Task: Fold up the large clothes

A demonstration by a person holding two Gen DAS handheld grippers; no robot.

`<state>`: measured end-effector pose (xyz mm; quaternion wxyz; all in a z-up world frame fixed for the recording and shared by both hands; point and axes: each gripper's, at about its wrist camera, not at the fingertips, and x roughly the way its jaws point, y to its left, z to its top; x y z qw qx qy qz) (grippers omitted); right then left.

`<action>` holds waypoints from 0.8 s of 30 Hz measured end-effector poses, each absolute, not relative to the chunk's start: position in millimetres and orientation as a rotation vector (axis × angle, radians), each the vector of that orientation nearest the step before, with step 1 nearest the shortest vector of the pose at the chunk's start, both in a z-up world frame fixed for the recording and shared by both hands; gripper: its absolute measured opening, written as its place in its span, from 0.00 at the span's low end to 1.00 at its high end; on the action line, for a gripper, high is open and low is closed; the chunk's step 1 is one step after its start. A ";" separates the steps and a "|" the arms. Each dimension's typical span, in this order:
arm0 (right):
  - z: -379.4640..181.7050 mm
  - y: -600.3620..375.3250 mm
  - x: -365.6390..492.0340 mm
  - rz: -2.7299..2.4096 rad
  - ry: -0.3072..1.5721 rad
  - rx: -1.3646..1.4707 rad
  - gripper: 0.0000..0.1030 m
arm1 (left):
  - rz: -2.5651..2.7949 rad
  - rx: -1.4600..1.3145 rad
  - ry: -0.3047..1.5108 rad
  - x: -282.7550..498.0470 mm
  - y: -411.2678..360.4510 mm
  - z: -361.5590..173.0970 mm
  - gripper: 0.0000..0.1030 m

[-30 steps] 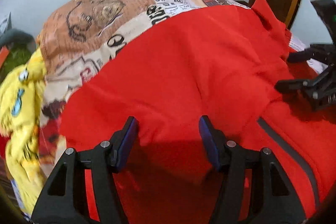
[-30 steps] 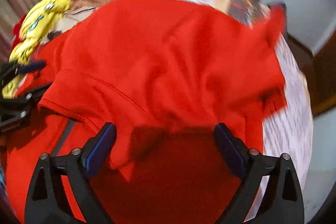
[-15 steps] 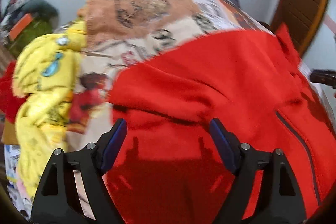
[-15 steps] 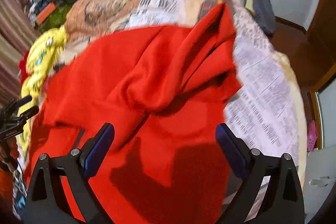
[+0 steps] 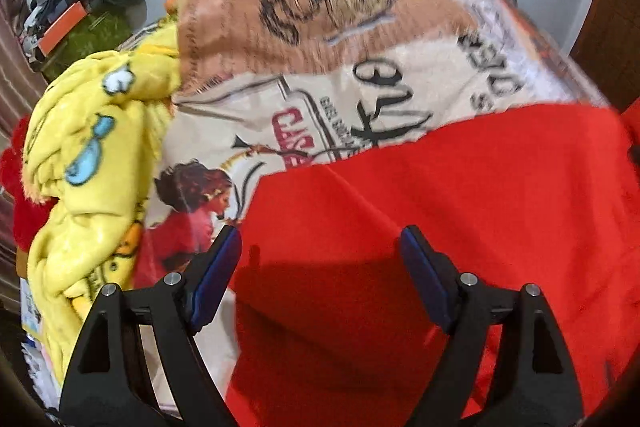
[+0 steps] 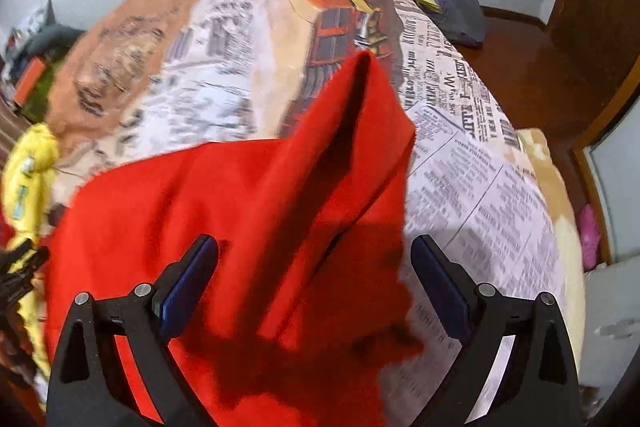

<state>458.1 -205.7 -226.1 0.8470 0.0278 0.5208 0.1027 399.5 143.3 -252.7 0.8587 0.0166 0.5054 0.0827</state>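
A large red garment (image 5: 440,207) lies spread on the bed, with a dark shadow across its near part. In the left wrist view my left gripper (image 5: 320,239) hovers open over the garment's left edge, with nothing between its blue pads. The right wrist view shows my right gripper (image 6: 316,247) open above the garment (image 6: 180,211) near its right edge. A red sleeve (image 6: 360,115) folds up there to a point. The left gripper (image 6: 16,267) also shows small at the far left of the right wrist view.
A printed bedspread (image 5: 320,27) covers the bed (image 6: 460,167). A crumpled yellow blanket (image 5: 88,147) is heaped along the left side. Clutter (image 5: 80,23) sits by the far wall. On the wooden floor to the right lie a dark bag (image 6: 452,3) and a pink item (image 6: 590,227).
The two grippers have swung apart, the left toward the garment's left edge and the right toward its right edge. The left jaws have widened. Red cloth no longer bunches up between the fingers.
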 end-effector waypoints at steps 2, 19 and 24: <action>-237.4 -216.0 463.4 0.177 1.101 0.027 0.94 | 0.196 0.067 1.085 401.3 141.0 -266.3 0.79; -235.3 -281.9 434.6 0.084 1.007 0.141 0.95 | 0.372 -0.117 1.148 351.8 216.9 -303.2 0.90; -230.1 -303.7 425.4 0.020 0.991 0.206 0.94 | 0.377 -0.148 1.162 345.6 225.1 -303.7 0.90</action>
